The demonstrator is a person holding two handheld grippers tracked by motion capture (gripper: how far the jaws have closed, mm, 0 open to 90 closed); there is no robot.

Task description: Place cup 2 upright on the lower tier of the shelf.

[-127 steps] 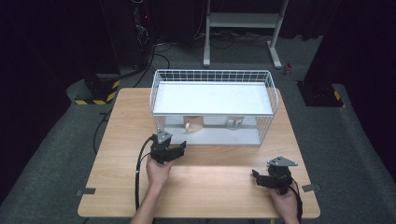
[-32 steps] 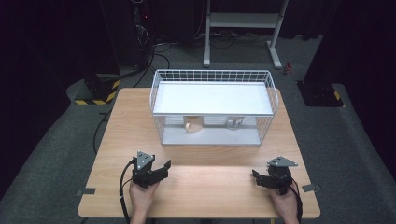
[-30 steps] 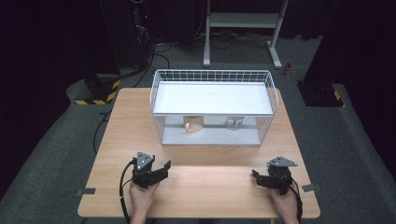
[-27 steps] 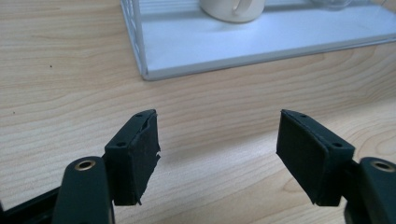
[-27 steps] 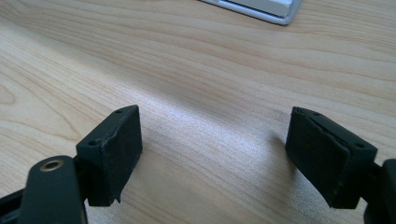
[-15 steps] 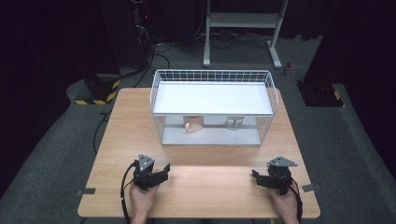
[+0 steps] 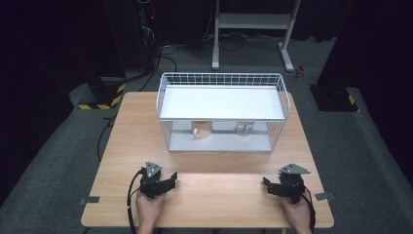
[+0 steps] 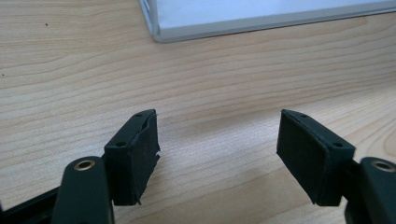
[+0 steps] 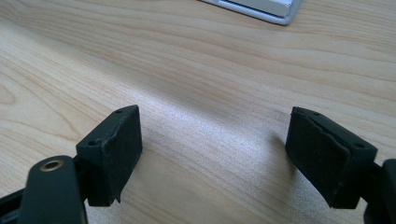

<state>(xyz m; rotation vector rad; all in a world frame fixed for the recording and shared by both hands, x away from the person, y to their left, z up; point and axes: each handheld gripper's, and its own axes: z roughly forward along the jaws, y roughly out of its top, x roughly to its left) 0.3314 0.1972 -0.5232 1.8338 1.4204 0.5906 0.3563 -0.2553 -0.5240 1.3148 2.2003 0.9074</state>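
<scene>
Nearest, at seven o'clock on the table [image 7: 219, 195]: left gripper [image 7: 168, 179], cradled in the left hand [image 7: 148, 207], lying low on the wood. Jaws spread wide with nothing between them but bare grain, as seen along the left gripper [image 8: 217, 135] itself. Probably set down this way to rest the wrist and keep the pads ready for a reach.

At five o'clock: right gripper [image 7: 269, 186], likewise low on the board in the right hand [image 7: 298, 212], tips turned toward nine o'clock. Jaws parted here too and holding nothing, with open wood in the gap in the right gripper view [image 9: 212, 135]. Well apart from its partner, so neither cable nor jaw in the other's way.

Farther off, toward twelve o'clock: wire basket [image 7: 163, 105], standing square to the near edge, a white shelf [image 7: 221, 102] laid across its top. Front corner of its pale base [image 8: 233, 23] visible at the top of the left gripper view.

Under that shelf, on the basket's floor: tan mug [image 7: 200, 130], upright, toward eleven o'clock, roughly in line ahead of the left gripper. Just beside it, toward one o'clock, a paler cup [image 7: 243, 128], too dim to describe further. Tucked in there for shelter, by the look of it, so reachable only from the front and low, hence perhaps the flat, forward-pointing hold.
</scene>
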